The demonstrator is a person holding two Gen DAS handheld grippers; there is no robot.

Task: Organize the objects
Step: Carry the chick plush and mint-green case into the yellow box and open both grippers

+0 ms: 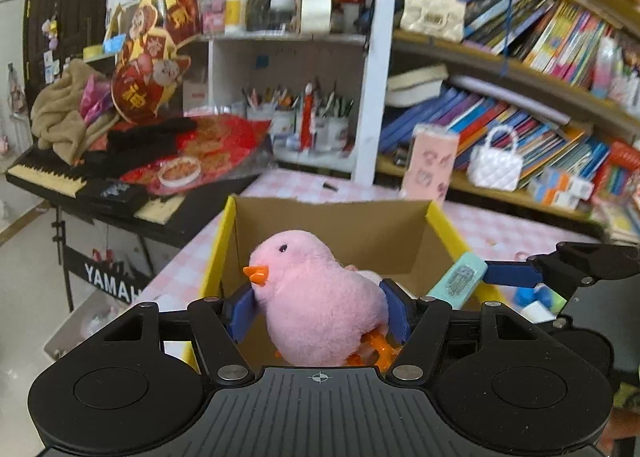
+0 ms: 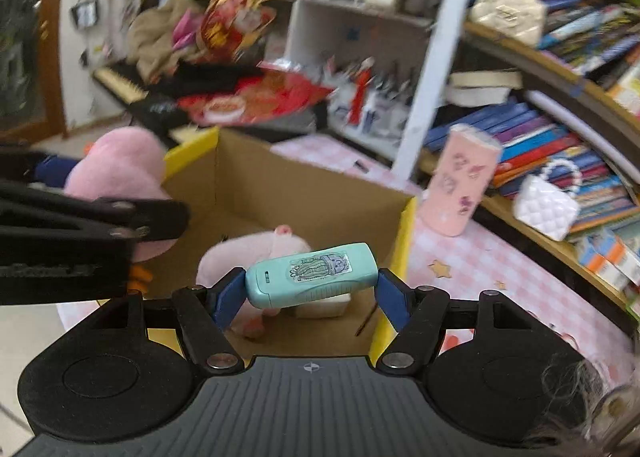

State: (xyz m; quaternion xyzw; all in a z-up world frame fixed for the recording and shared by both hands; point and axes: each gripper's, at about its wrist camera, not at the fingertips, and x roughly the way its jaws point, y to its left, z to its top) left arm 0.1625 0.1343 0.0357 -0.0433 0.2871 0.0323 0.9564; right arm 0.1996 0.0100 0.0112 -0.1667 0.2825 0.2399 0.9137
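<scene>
My left gripper (image 1: 318, 311) is shut on a pink plush chick (image 1: 316, 301) with an orange beak, held over the open cardboard box (image 1: 332, 225) with yellow edges. My right gripper (image 2: 311, 291) is shut on a teal plastic case (image 2: 312, 277) with a sticker, held over the same box (image 2: 304, 185). The teal case (image 1: 456, 281) and right gripper also show at the right of the left wrist view. The chick (image 2: 120, 169) and left gripper show at the left of the right wrist view. Inside the box lie a pink plush pig (image 2: 256, 249) and a small white block (image 2: 324, 307).
The box stands on a pink checked tablecloth (image 2: 480, 257). A pink cup (image 2: 464, 185) stands beside the box. Bookshelves (image 1: 520, 129) with books and white handbags (image 1: 496, 161) rise behind. A cluttered keyboard (image 1: 80, 177) stands at the left.
</scene>
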